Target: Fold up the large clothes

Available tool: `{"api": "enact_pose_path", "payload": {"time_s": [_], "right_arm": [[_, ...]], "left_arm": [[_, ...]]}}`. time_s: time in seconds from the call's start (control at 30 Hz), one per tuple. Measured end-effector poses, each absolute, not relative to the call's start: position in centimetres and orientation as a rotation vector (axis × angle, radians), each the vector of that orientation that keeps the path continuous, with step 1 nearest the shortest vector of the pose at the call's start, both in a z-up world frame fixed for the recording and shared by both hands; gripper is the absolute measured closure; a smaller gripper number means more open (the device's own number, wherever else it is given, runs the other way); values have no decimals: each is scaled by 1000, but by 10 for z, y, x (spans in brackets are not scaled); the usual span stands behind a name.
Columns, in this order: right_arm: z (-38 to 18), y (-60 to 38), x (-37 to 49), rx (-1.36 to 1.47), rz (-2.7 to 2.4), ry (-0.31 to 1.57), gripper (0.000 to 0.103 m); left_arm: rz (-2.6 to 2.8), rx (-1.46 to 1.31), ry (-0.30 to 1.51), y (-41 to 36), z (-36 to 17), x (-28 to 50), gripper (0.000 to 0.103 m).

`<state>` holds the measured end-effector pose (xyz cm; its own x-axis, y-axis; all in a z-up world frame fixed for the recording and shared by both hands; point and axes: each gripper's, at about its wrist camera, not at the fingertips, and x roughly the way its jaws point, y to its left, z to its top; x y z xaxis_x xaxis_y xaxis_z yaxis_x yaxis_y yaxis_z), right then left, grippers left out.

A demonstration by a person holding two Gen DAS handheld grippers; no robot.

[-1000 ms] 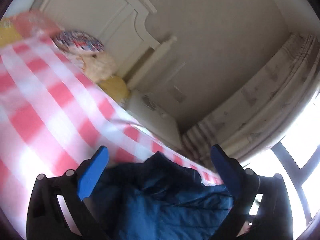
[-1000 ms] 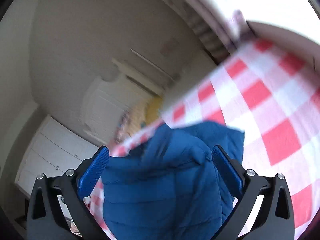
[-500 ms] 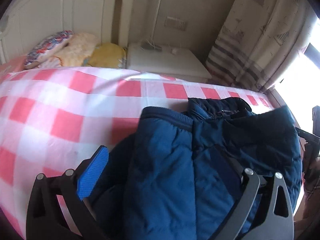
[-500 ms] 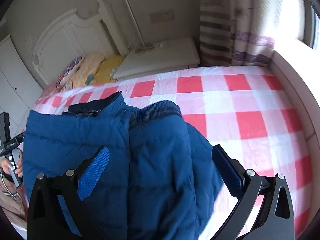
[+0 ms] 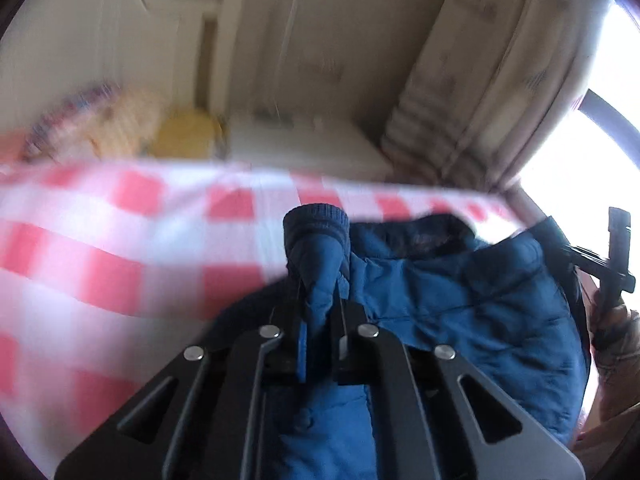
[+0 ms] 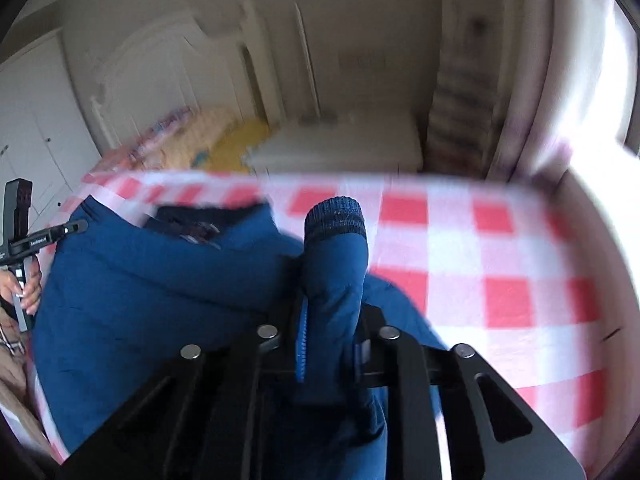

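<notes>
Between left gripper (image 5: 320, 300) fingers: jacket sleeve (image 5: 316, 248) pinched; right gripper (image 6: 332, 320) clamps other sleeve (image 6: 336, 256).

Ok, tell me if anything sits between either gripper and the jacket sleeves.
Nothing visible does. The left gripper is shut on one sleeve of the blue puffer jacket, and the right gripper is shut on the other sleeve, knit cuffs poking out past the fingers.

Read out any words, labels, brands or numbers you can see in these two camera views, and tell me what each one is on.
None can be read for sure.
White lettering on the other gripper's black bar, right wrist view: too small and blurred.
Faint mark inside the blue jacket's collar, left wrist view: blurred, unreadable.
</notes>
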<state>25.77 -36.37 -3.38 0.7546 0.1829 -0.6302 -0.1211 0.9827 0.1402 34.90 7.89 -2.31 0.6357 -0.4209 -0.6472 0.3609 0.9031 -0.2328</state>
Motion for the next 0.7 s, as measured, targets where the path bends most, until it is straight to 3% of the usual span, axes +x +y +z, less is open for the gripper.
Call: {"api": "enact_pose_path", "payload": {"time_s": [0.2,0.37,0.47,0.7], "right_arm": [[33,-377,258,112,98,577,85],[-40,-379,339,162,-20,804,85],[-103,-393,350,280,-23,906,83],[-57,-409,336,352,10,775,84]], "left_arm": [[-406,-191,710,110,28,363,95],[-263,-146,881,84,-35,430,94],[-236,-106,955,79,-89,440,84],[-226,-107,821,89,-48,428,84]]}}
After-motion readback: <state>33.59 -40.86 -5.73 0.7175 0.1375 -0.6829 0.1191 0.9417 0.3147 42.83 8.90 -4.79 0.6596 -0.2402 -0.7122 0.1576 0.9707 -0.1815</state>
